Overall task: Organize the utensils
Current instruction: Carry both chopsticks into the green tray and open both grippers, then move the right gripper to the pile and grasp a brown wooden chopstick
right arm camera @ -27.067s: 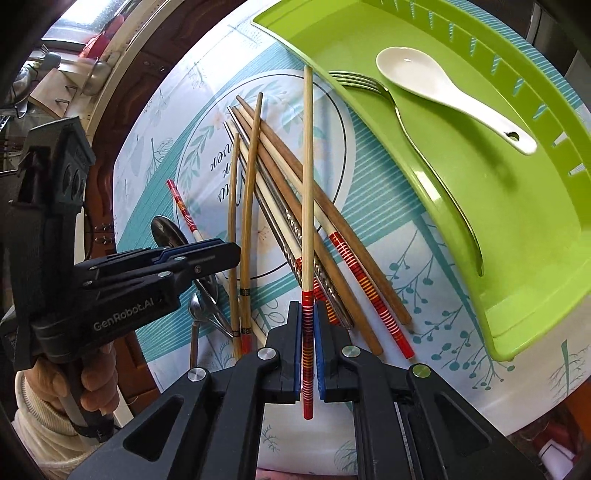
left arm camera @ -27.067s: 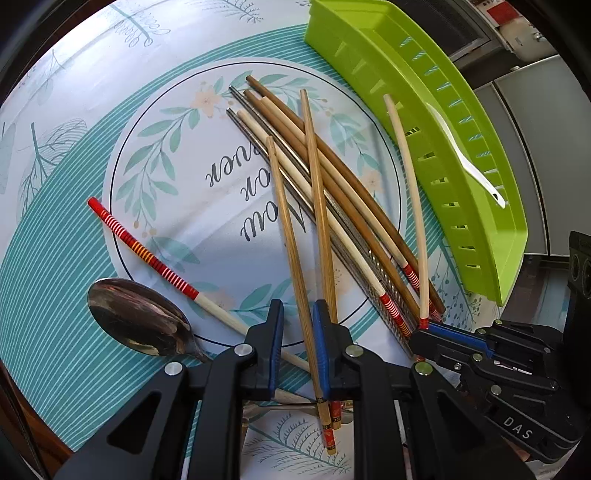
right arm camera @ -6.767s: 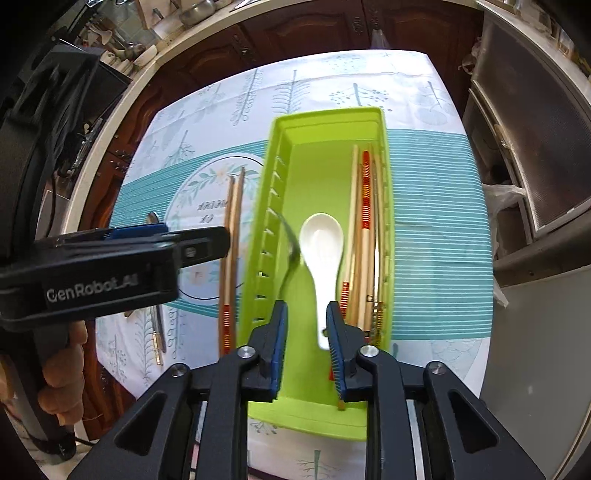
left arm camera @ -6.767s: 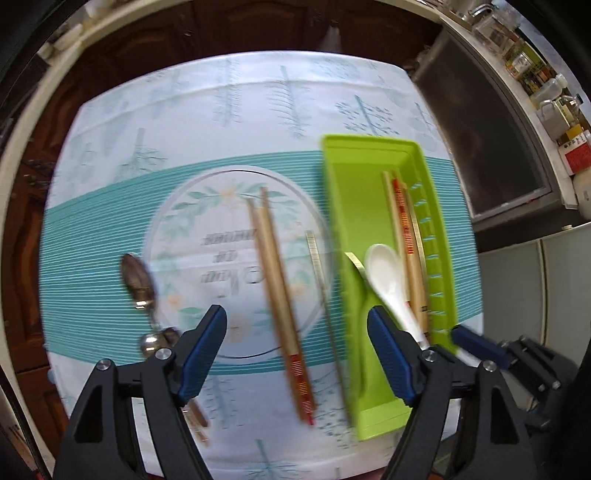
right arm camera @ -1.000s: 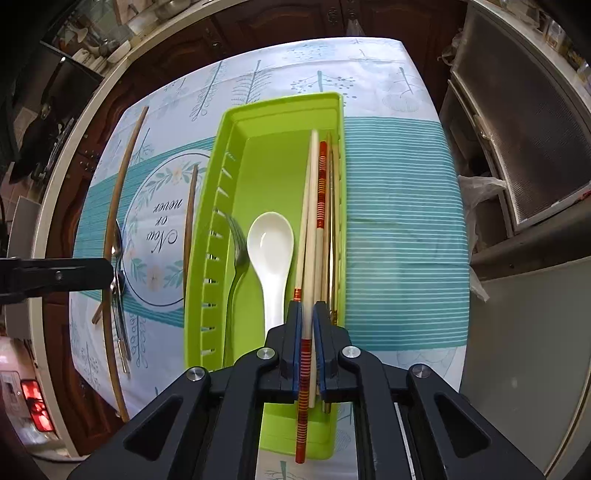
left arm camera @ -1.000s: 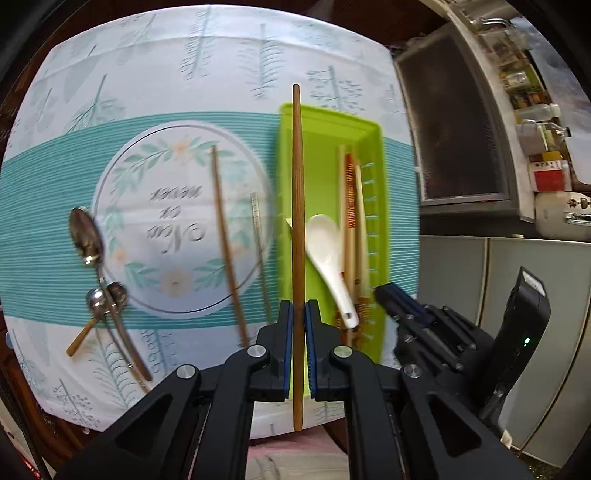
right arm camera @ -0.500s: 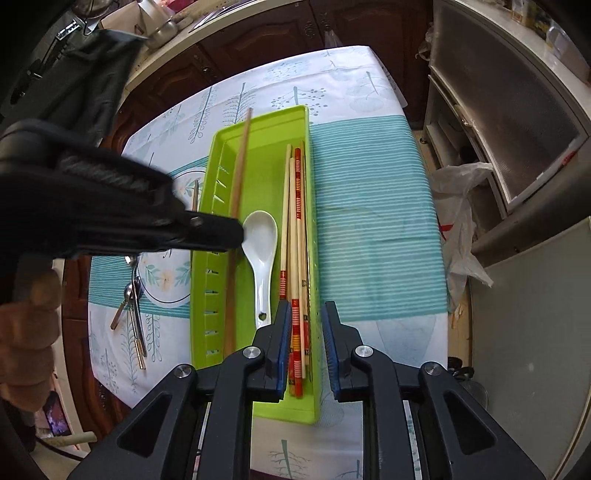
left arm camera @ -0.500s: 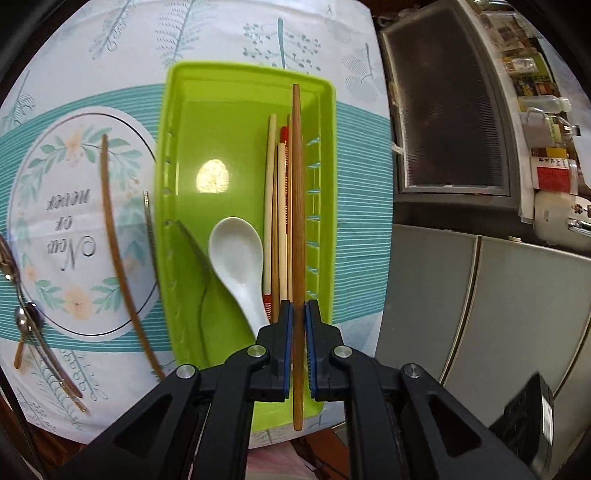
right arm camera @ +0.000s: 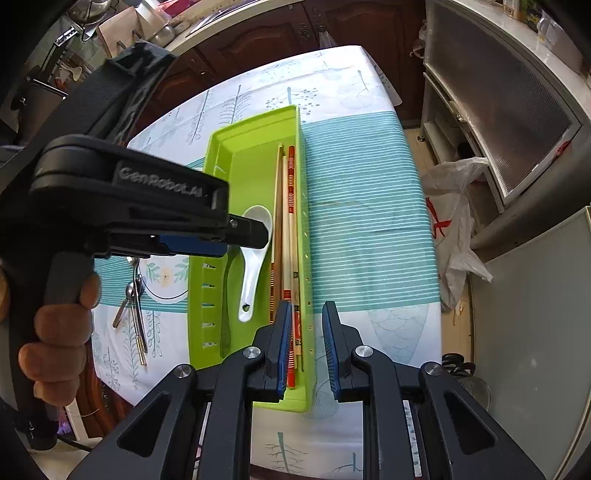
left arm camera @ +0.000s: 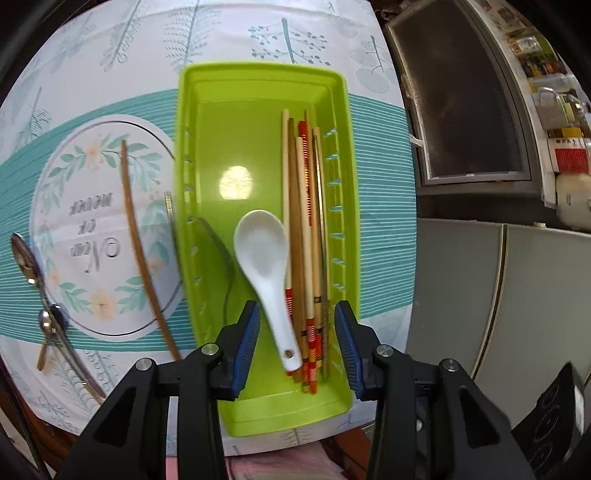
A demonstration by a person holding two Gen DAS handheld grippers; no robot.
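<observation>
A green tray [left arm camera: 258, 85] lies on the table and holds several chopsticks [left arm camera: 306, 229] along its right side, a white ceramic spoon [left arm camera: 262, 254] and a metal fork [left arm camera: 225, 266]. My left gripper [left arm camera: 295, 339] is open and empty above the tray's near end. One brown chopstick [left arm camera: 140, 240] and a metal chopstick [left arm camera: 169, 206] lie on the tablecloth left of the tray, with metal spoons [left arm camera: 44, 295] further left. My right gripper [right arm camera: 303, 343] is open and empty over the tray's [right arm camera: 255, 129] near right corner. The left gripper body hides part of the tray there.
The table's right edge drops to grey cabinets [left arm camera: 480, 295] and a mesh-fronted cupboard [left arm camera: 461, 110]. A white plastic bag [right arm camera: 454, 229] lies on the floor at the right. Dark wooden cabinets [right arm camera: 295, 33] stand behind the table.
My left gripper opened and let go of the brown chopstick, which now lies in the tray with the others. My right gripper opened wider and pulled back a little.
</observation>
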